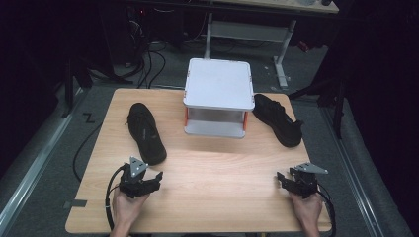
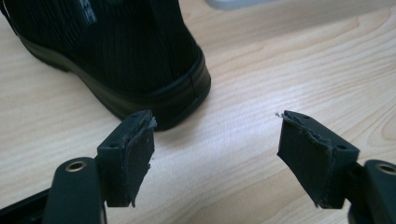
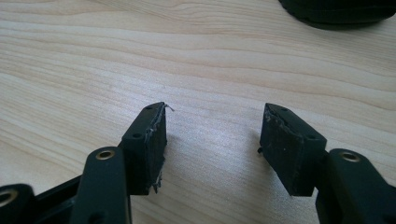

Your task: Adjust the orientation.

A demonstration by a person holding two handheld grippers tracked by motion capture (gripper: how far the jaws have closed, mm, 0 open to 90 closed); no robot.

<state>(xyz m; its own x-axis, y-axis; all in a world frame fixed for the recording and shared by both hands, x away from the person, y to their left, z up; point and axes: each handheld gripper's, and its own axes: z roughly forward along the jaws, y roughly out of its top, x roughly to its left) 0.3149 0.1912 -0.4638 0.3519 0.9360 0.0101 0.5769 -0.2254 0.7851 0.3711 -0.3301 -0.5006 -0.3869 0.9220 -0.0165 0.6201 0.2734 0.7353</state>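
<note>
Left gripper (image 1: 157, 177) agape beside shoe (image 1: 145, 132); right gripper (image 1: 281, 178) agape over bare table (image 1: 222, 168).

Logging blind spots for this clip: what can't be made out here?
- White rack: its lower shelf, high view, hidden by its top.
- Left shoe: front part, left gripper view, cut by the frame edge.
- Right shoe: mostly cut by the right gripper view's top edge.

A small white label is seen inside the left black shoe (image 1: 145, 132), near its opening; its print is too blurred to be read. No other legible text or sign is found.
</note>
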